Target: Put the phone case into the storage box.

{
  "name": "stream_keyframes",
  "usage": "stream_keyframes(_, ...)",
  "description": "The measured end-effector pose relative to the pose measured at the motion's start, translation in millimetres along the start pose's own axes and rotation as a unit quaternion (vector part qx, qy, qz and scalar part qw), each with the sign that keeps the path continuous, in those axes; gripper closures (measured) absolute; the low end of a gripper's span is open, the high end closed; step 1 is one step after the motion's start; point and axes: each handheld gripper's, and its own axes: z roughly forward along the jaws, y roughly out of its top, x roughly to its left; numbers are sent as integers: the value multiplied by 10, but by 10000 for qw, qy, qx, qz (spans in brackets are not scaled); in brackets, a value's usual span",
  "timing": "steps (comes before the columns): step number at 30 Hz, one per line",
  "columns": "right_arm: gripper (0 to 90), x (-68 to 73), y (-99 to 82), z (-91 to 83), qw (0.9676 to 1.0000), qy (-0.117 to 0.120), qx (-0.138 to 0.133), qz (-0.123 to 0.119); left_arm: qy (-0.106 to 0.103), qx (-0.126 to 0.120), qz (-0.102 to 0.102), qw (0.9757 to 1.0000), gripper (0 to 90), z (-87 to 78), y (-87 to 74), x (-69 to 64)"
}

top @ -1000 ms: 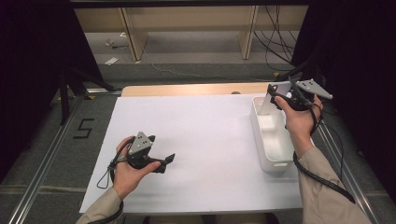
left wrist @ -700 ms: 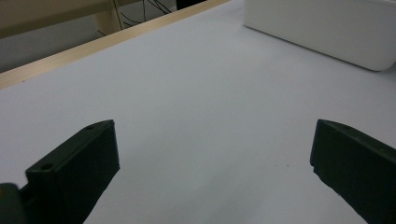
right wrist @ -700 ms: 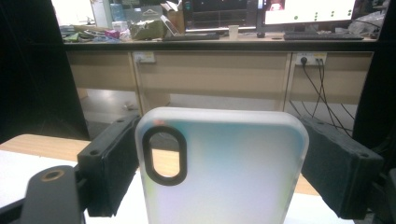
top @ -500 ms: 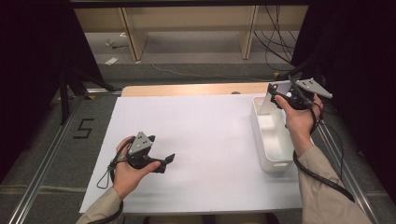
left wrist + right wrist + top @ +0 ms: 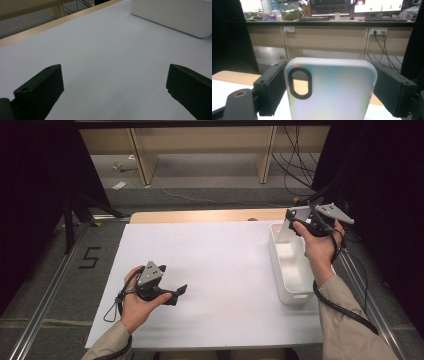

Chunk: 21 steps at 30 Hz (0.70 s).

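- At the left of the high view we see the left tongs [image 5: 181,290], black with a grey three-cornered plate on top, held in the person's left hand [image 5: 134,302] low over the white sheet-covered tabletop [image 5: 220,265]
- In the left gripper view its two black jaws stand wide apart with nothing between them, just bare white surface beneath; a strip of pale wooden edge [image 5: 62,20] runs along the far side of the sheet
- A black cable [image 5: 114,307] loops from the left tongs down beside the wrist
- Farther right, a white rectangular plastic bin [image 5: 292,277] sits on the tabletop near its right edge; in the left gripper view its rounded white wall [image 5: 175,15] shows at the upper right, well apart from the jaws
- At the right, the right tongs [image 5: 292,222] are held up in the person's right hand [image 5: 320,247] above the bin's far end
- They are closed on a translucent frosted phone case with an oval black-rimmed camera cutout [image 5: 329,90]; in the right gripper view the case stands upright, pinched at its two side edges between the black jaws
- The case [image 5: 288,225] hangs above the bin, not touching it as far as we can tell
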Motion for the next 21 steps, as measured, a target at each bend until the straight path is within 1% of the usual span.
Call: stream_keyframes(21, 180, 17, 1, 61, 10000, -13, 15, -35, -4, 7, 10, 10000, 6, 1, -1, -2)
